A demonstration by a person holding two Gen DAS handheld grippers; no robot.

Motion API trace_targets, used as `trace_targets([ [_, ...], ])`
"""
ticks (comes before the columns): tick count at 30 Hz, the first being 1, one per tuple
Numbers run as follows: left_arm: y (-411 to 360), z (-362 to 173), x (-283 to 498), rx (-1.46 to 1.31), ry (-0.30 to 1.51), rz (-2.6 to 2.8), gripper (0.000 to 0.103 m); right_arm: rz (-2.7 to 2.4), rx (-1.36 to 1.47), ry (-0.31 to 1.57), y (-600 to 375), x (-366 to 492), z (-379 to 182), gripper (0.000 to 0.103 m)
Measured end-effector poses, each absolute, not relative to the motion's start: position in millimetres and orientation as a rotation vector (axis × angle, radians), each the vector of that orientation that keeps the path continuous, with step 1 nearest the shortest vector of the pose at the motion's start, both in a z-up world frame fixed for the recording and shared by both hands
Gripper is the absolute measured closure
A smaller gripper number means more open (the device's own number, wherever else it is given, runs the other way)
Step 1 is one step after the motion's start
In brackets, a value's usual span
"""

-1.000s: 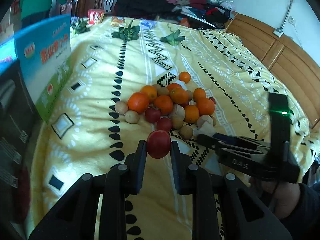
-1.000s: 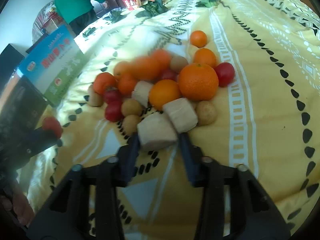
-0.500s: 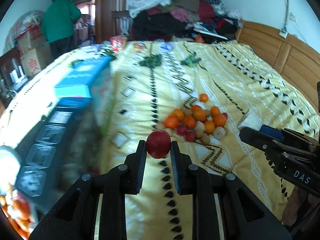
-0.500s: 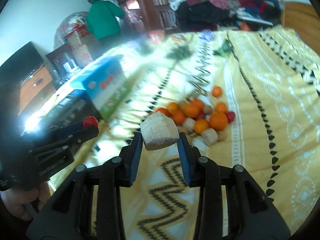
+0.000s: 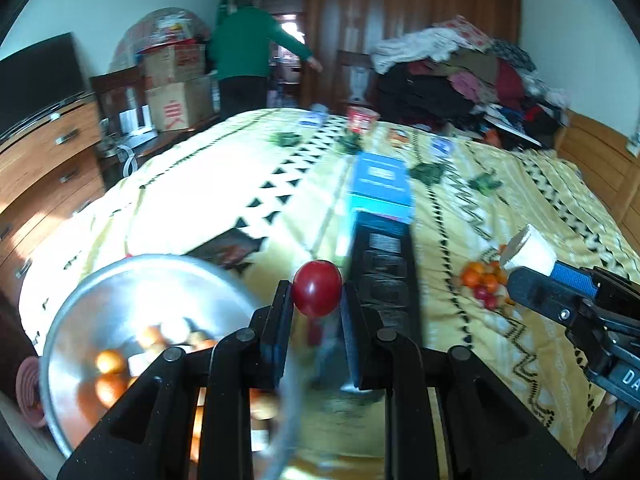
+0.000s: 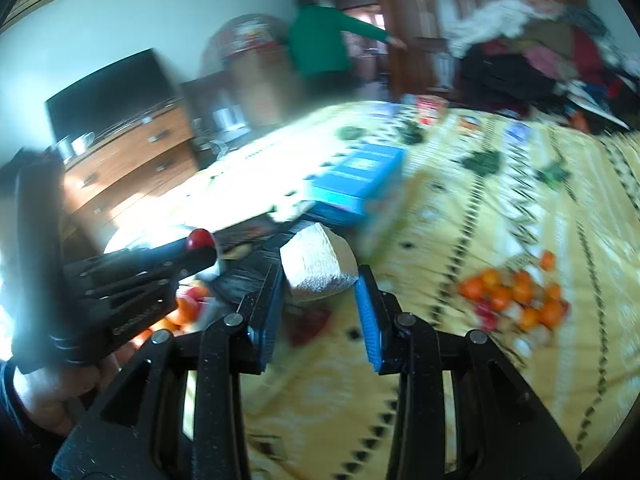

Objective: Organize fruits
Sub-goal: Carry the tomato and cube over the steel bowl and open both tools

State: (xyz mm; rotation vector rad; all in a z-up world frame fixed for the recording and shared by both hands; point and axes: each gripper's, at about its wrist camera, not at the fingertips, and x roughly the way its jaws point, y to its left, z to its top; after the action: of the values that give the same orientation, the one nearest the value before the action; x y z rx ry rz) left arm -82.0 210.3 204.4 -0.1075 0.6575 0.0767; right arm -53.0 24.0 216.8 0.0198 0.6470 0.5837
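Note:
My left gripper (image 5: 316, 300) is shut on a small red fruit (image 5: 316, 288), held in the air above the right rim of a metal bowl (image 5: 80, 312) that has several oranges and pale pieces in it. My right gripper (image 6: 320, 280) is shut on a pale beige chunk (image 6: 318, 264), also lifted. That chunk (image 5: 528, 250) shows at the right of the left wrist view. In the right wrist view the left gripper (image 6: 200, 252) with the red fruit (image 6: 200, 239) is at the left. The fruit pile (image 6: 516, 296) lies on the yellow bedspread (image 6: 520, 208) to the right.
A blue box (image 5: 380, 186) and a dark tray (image 5: 384, 276) lie on the bed beyond the bowl. A person in green (image 5: 244, 60) stands by the doorway. A wooden dresser (image 5: 44, 152) with a TV stands left; piled clothes (image 5: 452, 76) sit at the back right.
Both grippers rose from the fruit pile and swung left with their pieces. The pile has shifted far right, and the metal bowl has come into the left wrist view.

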Motion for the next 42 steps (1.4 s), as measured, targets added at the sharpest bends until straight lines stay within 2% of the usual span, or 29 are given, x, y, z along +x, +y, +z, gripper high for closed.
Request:
trace_targets([
  [8,312,190,-113,-0.195,0.687,0.268,0.080,0.778,-0.070,0.672,129,-67,220,0.067],
  [14,351,162,-123,-0.222,0.759,0.345,0.080,0.866,-0.120,0.739,190,-73,205,0.067],
  [22,361,142,-125,-0.246,0.798,0.351,0.079,0.871,-0.148,0.830,211,-70,181,0.067],
  [42,368,140,-120,-0.268,0.801,0.338,0.079,0.850,-0.160,0.861,223,-70,176,0.066],
])
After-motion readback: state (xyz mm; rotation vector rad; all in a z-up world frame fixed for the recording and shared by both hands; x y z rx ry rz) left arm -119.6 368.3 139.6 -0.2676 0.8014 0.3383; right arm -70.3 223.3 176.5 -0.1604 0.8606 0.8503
